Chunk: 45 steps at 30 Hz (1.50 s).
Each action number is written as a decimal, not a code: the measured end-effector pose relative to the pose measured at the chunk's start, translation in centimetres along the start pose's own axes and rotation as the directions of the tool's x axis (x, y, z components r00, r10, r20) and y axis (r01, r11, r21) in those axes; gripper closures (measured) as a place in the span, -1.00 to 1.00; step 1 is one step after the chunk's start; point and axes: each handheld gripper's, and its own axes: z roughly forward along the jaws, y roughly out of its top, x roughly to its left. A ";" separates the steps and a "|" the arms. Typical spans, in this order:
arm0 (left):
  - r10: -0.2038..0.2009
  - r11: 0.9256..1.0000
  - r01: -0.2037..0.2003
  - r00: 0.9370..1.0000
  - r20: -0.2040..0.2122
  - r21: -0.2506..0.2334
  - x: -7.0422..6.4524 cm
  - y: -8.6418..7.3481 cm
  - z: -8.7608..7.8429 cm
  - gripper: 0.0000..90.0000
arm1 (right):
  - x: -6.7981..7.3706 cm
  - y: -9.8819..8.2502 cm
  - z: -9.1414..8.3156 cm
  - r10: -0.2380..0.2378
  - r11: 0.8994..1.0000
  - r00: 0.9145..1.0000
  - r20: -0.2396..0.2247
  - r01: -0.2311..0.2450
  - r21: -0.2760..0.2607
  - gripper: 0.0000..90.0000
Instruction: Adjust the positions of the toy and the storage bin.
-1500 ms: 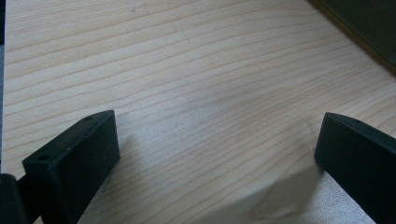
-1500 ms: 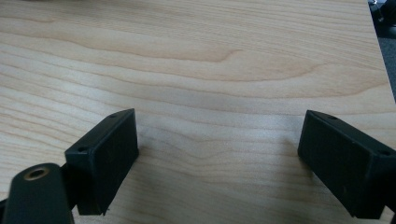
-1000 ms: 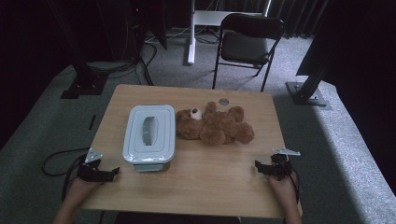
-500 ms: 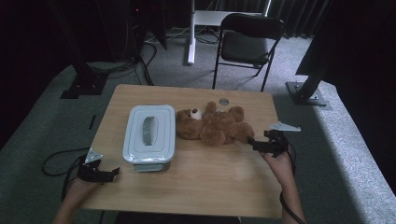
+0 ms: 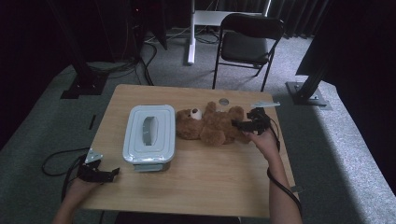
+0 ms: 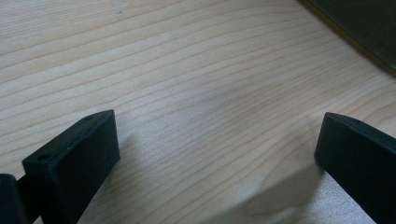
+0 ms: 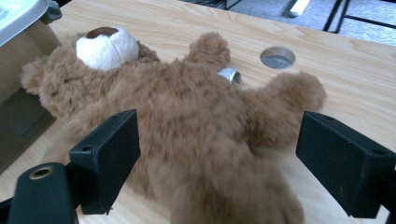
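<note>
A brown teddy bear point(image 5: 211, 125) lies on its back in the middle of the wooden table point(image 5: 196, 186), head toward a pale lidded box point(image 5: 149, 133). My right gripper point(image 5: 242, 125) is open at the bear's feet. In the right gripper view the bear point(image 7: 187, 121) lies between the wide-spread jaws of that gripper point(image 7: 215, 154), which touch nothing. My left gripper point(image 5: 109, 173) rests open near the table's front left corner. The left gripper view has the left gripper point(image 6: 217, 158) spread over bare wood.
A round cable hole point(image 5: 224, 101) sits in the table behind the bear, also in the right gripper view as a hole point(image 7: 277, 57). A black folding chair point(image 5: 247, 44) stands beyond the far edge. Cables trail on the grey carpet at left.
My right gripper has moved from the table's right front edge forward and inward to the bear's feet. The left gripper has stayed in place.
</note>
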 end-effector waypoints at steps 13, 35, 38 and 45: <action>0.004 1.000 -0.004 1.000 0.002 0.000 0.0 0.0 0.0 -0.99 | 1.2 2.7 5.0 -0.080 0.994 0.994 -0.078 0.085 0.074 -0.72; 0.000 1.000 0.000 1.000 0.003 0.000 -0.1 -0.1 -0.1 -0.99 | 2.5 -1.5 7.1 -0.147 0.964 0.981 -0.125 0.170 0.205 0.01; 0.000 1.000 0.000 1.000 0.003 0.000 -0.1 -0.1 -0.1 -0.99 | 3.1 -1.6 6.8 -0.159 0.964 0.980 -0.120 0.181 0.196 0.28; -0.001 1.000 0.001 1.000 0.002 0.000 -0.1 -0.1 -0.1 -0.99 | 2.8 -1.4 5.5 -0.090 0.985 0.991 -0.098 0.103 0.138 0.51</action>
